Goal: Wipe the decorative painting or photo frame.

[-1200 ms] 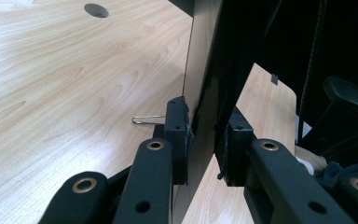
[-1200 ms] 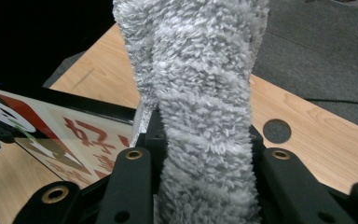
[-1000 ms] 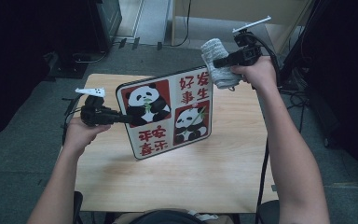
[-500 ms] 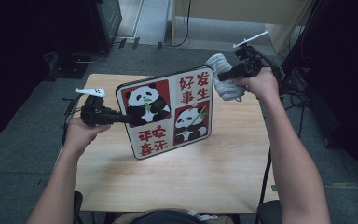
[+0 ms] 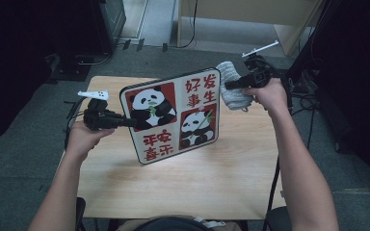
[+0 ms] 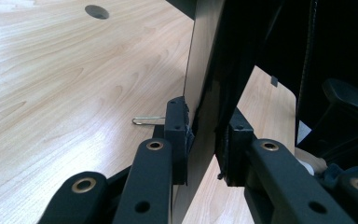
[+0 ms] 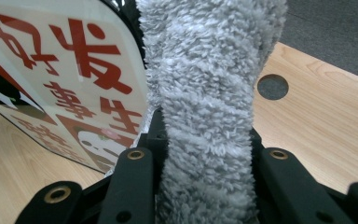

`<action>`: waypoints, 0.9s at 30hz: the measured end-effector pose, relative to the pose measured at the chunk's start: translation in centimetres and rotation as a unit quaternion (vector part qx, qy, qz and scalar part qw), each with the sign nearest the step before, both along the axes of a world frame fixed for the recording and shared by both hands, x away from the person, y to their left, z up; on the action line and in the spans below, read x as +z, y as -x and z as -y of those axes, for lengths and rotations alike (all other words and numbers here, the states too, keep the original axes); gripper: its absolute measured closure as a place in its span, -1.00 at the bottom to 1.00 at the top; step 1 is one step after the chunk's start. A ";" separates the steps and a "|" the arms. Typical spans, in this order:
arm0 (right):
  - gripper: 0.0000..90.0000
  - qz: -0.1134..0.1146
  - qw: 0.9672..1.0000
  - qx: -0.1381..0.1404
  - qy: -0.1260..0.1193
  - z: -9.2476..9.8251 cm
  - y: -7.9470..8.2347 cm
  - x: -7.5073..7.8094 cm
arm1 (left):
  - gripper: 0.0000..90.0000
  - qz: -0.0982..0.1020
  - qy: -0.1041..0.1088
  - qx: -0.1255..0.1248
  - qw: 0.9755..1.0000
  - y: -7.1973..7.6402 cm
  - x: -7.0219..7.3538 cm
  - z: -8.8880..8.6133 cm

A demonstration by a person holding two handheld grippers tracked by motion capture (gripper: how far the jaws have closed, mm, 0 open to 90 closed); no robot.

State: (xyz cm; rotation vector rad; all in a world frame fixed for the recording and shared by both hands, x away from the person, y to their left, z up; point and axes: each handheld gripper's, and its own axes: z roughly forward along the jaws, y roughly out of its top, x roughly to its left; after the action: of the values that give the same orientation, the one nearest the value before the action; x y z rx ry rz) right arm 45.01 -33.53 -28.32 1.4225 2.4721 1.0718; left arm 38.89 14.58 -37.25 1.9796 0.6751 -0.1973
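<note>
A white board printed with two pandas and red characters (image 5: 173, 115) stands tilted on its lower edge on the wooden table (image 5: 183, 187). My left gripper (image 5: 125, 121) is shut on the board's left edge; in the left gripper view the board's edge (image 6: 203, 93) sits clamped between the pads (image 6: 176, 126). My right gripper (image 5: 229, 86) is shut on a folded grey fluffy cloth (image 5: 233, 89), which rests against the board's upper right corner. The cloth (image 7: 205, 93) fills the gap between the right jaws, beside the board's printed face (image 7: 60, 79).
A round cable hole (image 7: 272, 87) is in the tabletop near the cloth. A thin metal clip (image 6: 147, 121) lies on the wood behind the left jaws. Dark floor, cables and cabinets (image 5: 111, 19) surround the table.
The right hand has come down and slightly left with the cloth, bringing it from above the board's top corner onto that corner. The left hand and board have stayed still.
</note>
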 end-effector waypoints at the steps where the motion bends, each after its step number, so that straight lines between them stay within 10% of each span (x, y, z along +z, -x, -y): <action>1: 0.52 -0.001 1.000 0.001 0.001 0.0 0.0 -0.1 | 0.71 0.000 0.000 0.000 1.000 0.0 0.0 0.0; 27: 0.52 -0.018 1.000 0.004 -0.004 0.3 1.1 -4.4 | 0.71 -0.002 0.001 0.000 1.000 0.0 -0.1 0.0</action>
State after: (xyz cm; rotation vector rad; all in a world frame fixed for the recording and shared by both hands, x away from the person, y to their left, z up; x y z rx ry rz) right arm 43.91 -33.80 -32.68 1.4485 2.5026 1.0685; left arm 38.91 14.55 -37.32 1.9769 0.6765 -0.2014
